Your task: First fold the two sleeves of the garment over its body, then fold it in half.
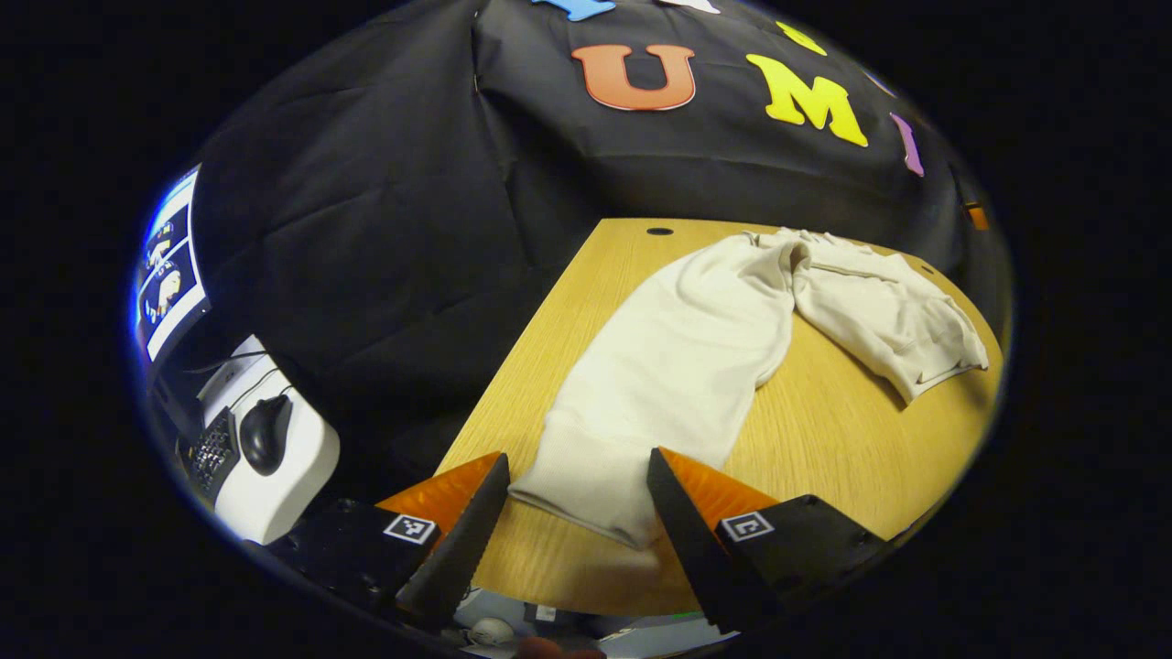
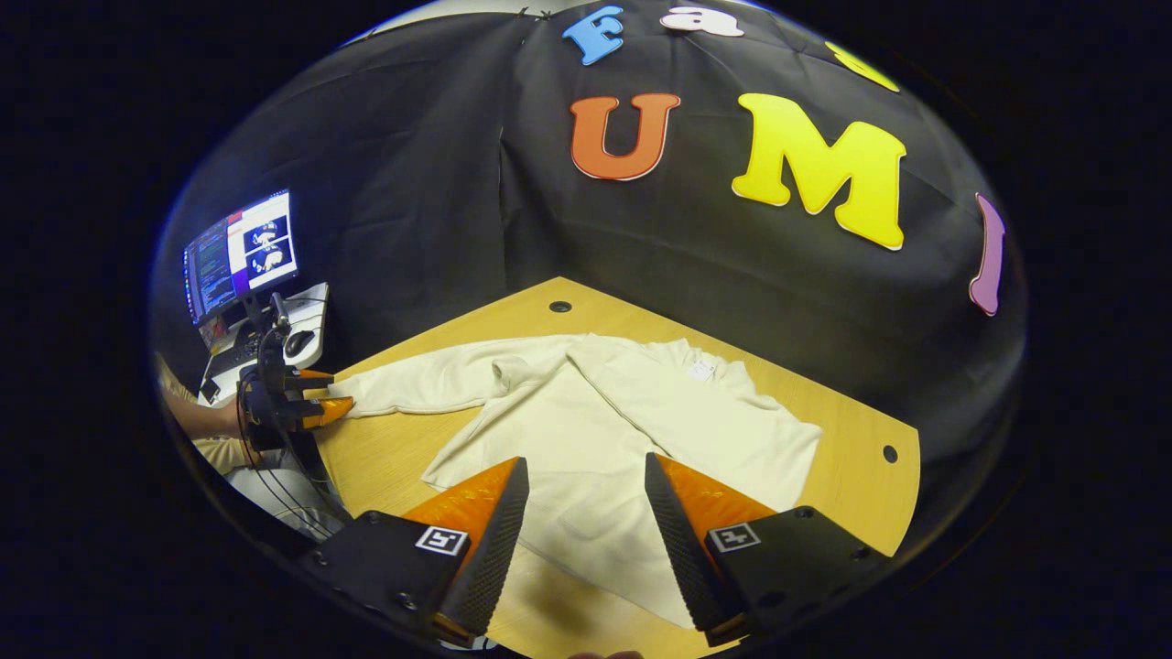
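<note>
A cream sweatshirt (image 2: 595, 430) lies flat on the wooden table (image 2: 851, 412). One sleeve (image 2: 412, 389) stretches out to the left, away from the body. Its cuff (image 1: 591, 499) lies between the fingers of my left gripper (image 1: 577, 456), which is open and straddles it low over the table. That same gripper (image 2: 316, 407) appears at the sleeve's end in the right gripper view, held by a hand. The other sleeve (image 2: 696, 394) seems to lie folded across the body. My right gripper (image 2: 586, 460) is open above the garment's lower part, holding nothing.
A white side desk (image 1: 293, 458) with a mouse (image 1: 265, 430), keyboard and monitor (image 2: 243, 252) stands left of the table. The tabletop has small round holes (image 2: 559, 307) near its edges. The black cloth wall rises close behind the table.
</note>
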The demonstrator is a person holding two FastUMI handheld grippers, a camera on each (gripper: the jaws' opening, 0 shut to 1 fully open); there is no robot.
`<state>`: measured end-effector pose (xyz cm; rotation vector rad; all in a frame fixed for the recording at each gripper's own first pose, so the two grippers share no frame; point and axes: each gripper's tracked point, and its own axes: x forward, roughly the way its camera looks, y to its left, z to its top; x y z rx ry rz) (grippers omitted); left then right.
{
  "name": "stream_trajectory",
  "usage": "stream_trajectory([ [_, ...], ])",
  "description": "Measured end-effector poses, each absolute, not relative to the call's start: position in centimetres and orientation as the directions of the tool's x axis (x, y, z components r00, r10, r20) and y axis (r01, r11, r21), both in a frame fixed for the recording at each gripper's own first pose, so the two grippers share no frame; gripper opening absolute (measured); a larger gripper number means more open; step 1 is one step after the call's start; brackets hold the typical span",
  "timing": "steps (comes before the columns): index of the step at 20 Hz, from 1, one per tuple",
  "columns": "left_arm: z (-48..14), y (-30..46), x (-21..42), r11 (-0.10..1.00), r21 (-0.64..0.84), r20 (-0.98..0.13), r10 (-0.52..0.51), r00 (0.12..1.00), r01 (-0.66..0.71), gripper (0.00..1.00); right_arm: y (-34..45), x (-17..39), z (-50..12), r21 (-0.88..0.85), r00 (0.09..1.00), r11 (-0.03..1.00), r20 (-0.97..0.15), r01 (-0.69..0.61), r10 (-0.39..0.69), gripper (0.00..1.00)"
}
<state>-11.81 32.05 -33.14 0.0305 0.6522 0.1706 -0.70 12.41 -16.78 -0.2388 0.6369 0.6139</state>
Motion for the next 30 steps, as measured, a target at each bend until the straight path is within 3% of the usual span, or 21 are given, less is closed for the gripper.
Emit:
stream_trajectory([
  [3,-33.3,31.7,-12.2,0.978,0.018,-0.611,0.177,0.771,-0.210,0.95,13.1,-1.0,-16.3,-0.010,0.636,0.796,-0.608,-0.605,0.475,0.79],
  [6,-33.4,30.6,-12.2,0.978,0.009,-0.649,0.165,0.742,-0.209,0.80,13.3,-1.4,-15.7,0.017,0.641,0.806,-0.596,-0.592,0.484,0.80],
  [7,-33.3,30.3,-11.9,0.978,0.008,-0.649,0.163,0.743,-0.208,0.69,13.1,-1.7,-15.5,0.018,0.644,0.808,-0.593,-0.588,0.483,0.79],
  [8,-33.3,30.0,-12.0,0.980,0.015,-0.645,0.161,0.747,-0.198,0.47,12.8,-1.9,-15.5,0.014,0.650,0.811,-0.590,-0.586,0.479,0.79],
  [10,-33.2,30.0,-11.7,0.979,0.029,-0.645,0.172,0.745,-0.202,0.21,11.9,-2.2,-15.3,0.011,0.661,0.819,-0.585,-0.574,0.471,0.80],
  [11,-33.1,30.0,-11.7,0.976,0.029,-0.651,0.182,0.737,-0.215,0.17,11.4,-2.6,-15.3,0.018,0.663,0.825,-0.584,-0.566,0.468,0.80],
  [12,-33.1,30.0,-11.6,0.973,0.030,-0.660,0.191,0.726,-0.228,0.07,10.8,-2.6,-15.2,0.023,0.670,0.833,-0.582,-0.553,0.461,0.80],
  [16,-31.8,28.6,-11.0,0.977,0.038,-0.667,0.181,0.722,-0.210,0.03,8.4,-2.4,-14.9,0.020,0.705,0.862,-0.566,-0.506,0.427,0.79],
  [22,-25.8,25.8,-7.1,0.976,-0.046,-0.604,0.142,0.784,-0.212,0.03,7.4,-2.5,-14.7,0.056,0.712,0.868,-0.547,-0.493,0.440,0.80],
  [30,-16.5,19.2,2.9,0.999,-0.013,-0.505,0.026,0.863,-0.038,0.03,2.5,-0.7,-12.7,0.091,0.781,0.904,-0.472,-0.418,0.408,0.80],
])
